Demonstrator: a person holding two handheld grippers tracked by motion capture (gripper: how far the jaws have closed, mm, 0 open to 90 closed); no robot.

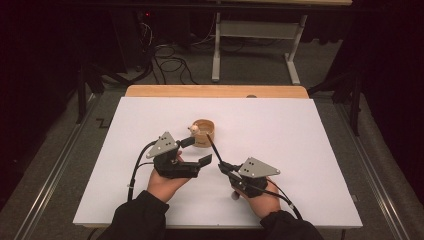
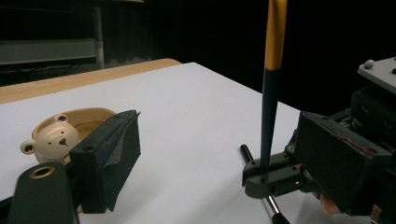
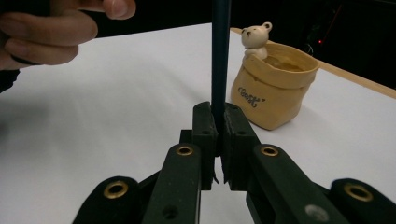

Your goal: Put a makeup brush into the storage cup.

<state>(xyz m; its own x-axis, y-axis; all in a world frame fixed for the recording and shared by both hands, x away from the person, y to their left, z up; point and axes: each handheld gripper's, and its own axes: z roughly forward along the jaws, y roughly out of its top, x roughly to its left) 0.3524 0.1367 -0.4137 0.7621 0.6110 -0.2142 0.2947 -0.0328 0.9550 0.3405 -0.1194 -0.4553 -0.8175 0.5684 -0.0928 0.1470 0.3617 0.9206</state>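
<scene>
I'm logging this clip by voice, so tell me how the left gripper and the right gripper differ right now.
The left gripper has its jaws wide open with nothing between them; the right gripper is shut on a dark pen. The left gripper sits beside the bear pot, one jaw next to it; the right gripper is farther from the pot, its pen slanting up toward it. Both are black, hand-held, and carry a grey three-cornered plate.

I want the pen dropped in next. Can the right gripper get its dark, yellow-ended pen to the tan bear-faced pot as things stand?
Probably yes. The right gripper is shut on the dark pen, whose tip already points toward the tan bear-faced pot. The open left gripper stands beside that path, not across it.
</scene>
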